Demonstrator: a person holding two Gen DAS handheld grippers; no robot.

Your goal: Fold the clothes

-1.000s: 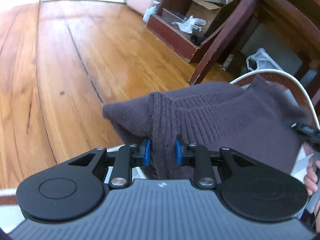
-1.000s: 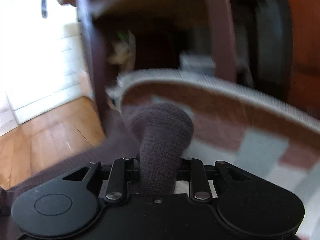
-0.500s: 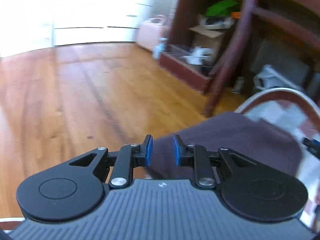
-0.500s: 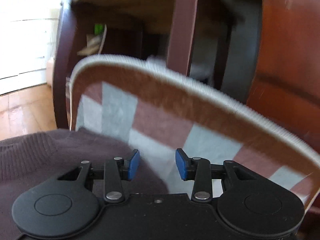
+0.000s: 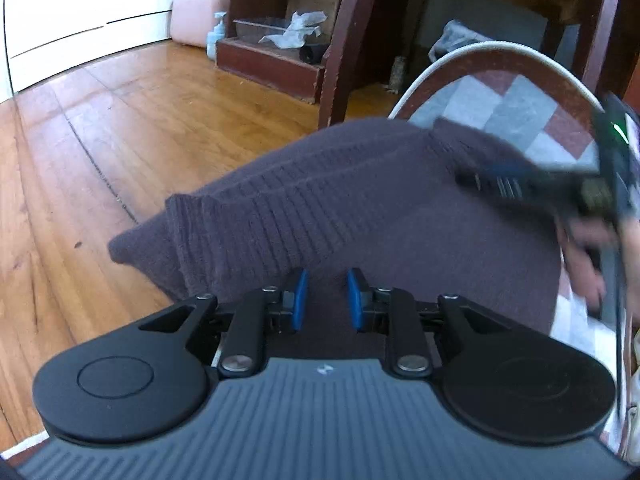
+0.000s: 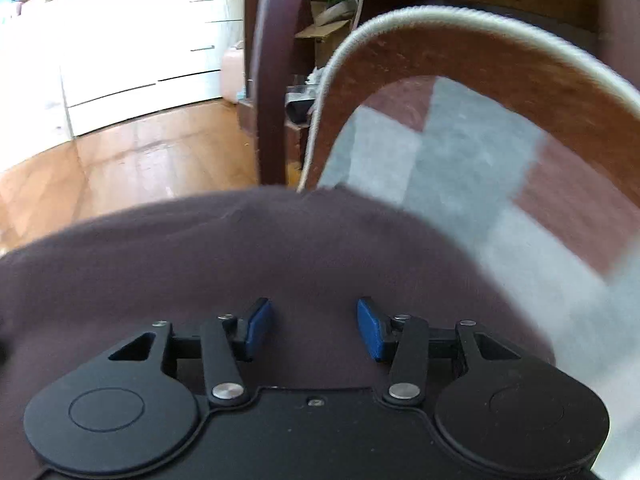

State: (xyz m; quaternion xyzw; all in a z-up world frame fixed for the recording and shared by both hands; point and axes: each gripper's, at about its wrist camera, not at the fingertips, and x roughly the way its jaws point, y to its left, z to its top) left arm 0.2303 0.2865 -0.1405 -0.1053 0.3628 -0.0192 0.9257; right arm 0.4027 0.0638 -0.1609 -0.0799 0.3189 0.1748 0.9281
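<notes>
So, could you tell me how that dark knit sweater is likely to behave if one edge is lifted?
The dark knit sweater would probably flop and drape, since it already sags in soft folds. Its thick ribbed knit suggests some weight and good grip, so it is unlikely to slip.

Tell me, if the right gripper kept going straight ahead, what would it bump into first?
Probably the dark purple sweater. The right gripper points down at it with its jaws opening and nothing pinched between them. The checked rug lies beyond, though blur makes depth hard to judge.

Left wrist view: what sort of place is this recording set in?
Most likely a room in a home. A wooden plank floor, a checked rug under the dark knit garment, and white drawers by a dark wooden shelf unit.
</notes>
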